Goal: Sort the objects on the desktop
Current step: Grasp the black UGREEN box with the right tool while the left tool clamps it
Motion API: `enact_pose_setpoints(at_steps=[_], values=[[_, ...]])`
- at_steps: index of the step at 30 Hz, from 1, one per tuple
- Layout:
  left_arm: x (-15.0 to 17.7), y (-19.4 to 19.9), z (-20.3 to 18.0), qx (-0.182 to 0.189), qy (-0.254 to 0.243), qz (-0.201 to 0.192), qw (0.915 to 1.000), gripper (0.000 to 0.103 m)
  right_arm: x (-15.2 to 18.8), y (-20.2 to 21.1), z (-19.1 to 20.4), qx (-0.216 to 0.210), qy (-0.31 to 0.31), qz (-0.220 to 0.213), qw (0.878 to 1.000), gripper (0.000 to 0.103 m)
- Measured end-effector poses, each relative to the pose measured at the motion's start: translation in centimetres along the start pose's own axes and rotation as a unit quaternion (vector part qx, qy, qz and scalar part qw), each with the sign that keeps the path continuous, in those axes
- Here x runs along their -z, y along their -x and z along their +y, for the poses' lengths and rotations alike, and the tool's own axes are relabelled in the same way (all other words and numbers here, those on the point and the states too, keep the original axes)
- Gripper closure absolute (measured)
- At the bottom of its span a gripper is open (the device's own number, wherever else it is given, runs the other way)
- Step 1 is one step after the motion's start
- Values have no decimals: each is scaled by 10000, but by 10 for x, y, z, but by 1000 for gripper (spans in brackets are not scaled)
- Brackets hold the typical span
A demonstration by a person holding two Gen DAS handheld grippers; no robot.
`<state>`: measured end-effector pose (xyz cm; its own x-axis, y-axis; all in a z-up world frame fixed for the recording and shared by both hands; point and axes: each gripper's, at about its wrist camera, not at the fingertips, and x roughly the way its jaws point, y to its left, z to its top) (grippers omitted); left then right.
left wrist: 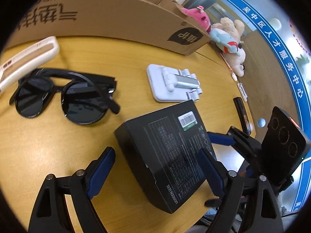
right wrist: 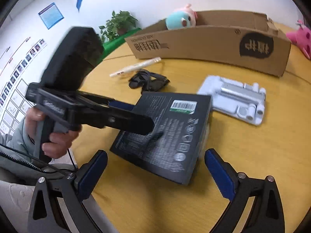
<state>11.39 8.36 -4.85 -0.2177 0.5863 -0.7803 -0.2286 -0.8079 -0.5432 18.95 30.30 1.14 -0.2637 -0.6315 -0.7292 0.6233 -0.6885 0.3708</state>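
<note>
On table [left wrist: 58, 145], at 6 o'clock: box [left wrist: 167, 155] between wide-spread left gripper [left wrist: 155, 167] fingers, ungripped. Right gripper [right wrist: 155, 174] wide, empty. Step: grasping box. Next: close, lift toward carton [left wrist: 116, 19] at 12 o'clock.

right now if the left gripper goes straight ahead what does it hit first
Most likely the black box: the open left gripper already straddles its near end, one finger each side. Depth is hard to judge through the fisheye.

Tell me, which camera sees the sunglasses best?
The left wrist view. There the sunglasses lie large and close on the yellow table, both dark lenses and folded arms plain to see. The right wrist view shows them only as a small, blurry black bundle far off, near the cardboard box.
</note>
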Motion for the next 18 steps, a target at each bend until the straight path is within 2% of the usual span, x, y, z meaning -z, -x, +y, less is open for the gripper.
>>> enact_pose_setpoints(at_steps=[3, 6, 8, 10, 11, 18], values=[[1, 0, 0, 23, -37, -28, 10000, 16, 5, -1, -11, 412, -30, 181, 9990, 1], [0, -3, -4, 16, -136, -8, 9999, 18, 6, -3, -11, 445, 83, 330, 9984, 2], [0, -4, -7, 15, -200, 6, 9998, 25, 5, -8, -2, 409, 283, 368, 9981, 6], [1, -6, -7, 134, -220, 58, 9997, 31, 3, -17, 5, 602, 435, 478, 9961, 12], [1, -5, -6, 120, -208, 33, 9997, 31, 2, -19, 7, 631, 485, 443, 9958, 15], [1, 14, -11, -100, -355, -410, 9985, 31, -5, -10, 16, 663, 489, 118, 9965, 22]])
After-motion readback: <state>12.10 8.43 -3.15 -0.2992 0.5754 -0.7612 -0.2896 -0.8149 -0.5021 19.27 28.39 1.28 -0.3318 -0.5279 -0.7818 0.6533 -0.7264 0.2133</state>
